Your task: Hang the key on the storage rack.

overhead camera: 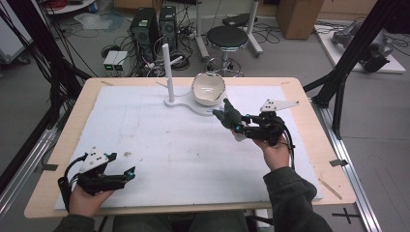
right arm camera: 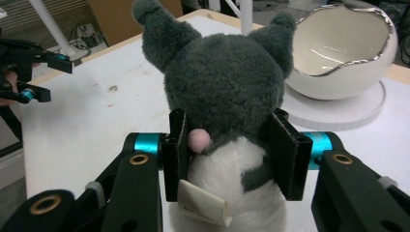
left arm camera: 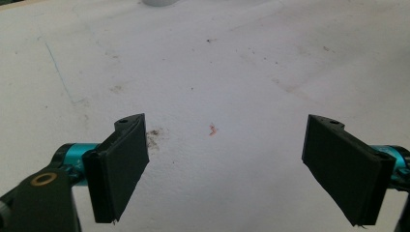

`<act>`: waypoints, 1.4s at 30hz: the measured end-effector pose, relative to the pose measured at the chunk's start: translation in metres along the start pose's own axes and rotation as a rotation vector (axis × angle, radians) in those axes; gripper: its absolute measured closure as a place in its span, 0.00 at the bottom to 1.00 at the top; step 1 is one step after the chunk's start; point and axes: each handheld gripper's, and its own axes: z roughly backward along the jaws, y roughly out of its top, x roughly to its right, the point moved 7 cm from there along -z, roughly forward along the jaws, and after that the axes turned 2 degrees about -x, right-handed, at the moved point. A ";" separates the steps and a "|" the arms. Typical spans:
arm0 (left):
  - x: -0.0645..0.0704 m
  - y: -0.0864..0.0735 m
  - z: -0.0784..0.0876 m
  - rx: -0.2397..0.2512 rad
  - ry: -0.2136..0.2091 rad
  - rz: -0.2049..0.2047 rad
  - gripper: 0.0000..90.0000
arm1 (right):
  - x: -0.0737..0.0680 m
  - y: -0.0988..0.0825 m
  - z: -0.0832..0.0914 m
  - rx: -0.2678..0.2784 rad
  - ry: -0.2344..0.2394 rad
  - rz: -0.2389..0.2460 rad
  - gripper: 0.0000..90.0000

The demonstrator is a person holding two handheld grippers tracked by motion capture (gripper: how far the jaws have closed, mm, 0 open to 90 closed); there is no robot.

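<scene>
At the bench's near left corner, the left tongs (overhead camera: 126, 173) rest in a hand low over the white sheet (overhead camera: 159, 145), jaws spread wide with nothing between them, pointing toward the middle. Farther in on the right, a sleeved forearm reaches forward; the right tongs (overhead camera: 235, 130) point left and away, pinching a grey plush toy (overhead camera: 228, 115) by its body. The toy is lifted off the sheet, ears leading, its long axis running along the tongs toward the egg-shaped white bowl (overhead camera: 208, 88) just beyond. Bowl and an upright white post (overhead camera: 167, 72) share a white base. Behind the bench: a stool, computer towers, cables on grey floor.
</scene>
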 end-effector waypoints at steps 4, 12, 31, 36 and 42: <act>0.000 0.000 0.000 0.001 0.000 0.004 0.19 | -0.004 0.005 -0.005 0.000 0.010 0.009 0.62; -0.001 0.000 0.000 0.006 -0.001 0.007 0.19 | -0.012 0.023 -0.013 -0.013 0.022 0.034 0.62; -0.003 0.000 0.002 0.008 0.000 0.011 0.19 | -0.023 0.064 -0.033 0.015 0.049 0.084 0.62; -0.003 0.000 0.002 0.008 0.001 0.009 0.19 | -0.023 0.071 -0.039 0.007 0.043 0.092 0.62; -0.003 0.000 0.002 0.011 0.003 0.014 0.19 | -0.019 0.080 -0.050 -0.003 0.021 0.105 0.62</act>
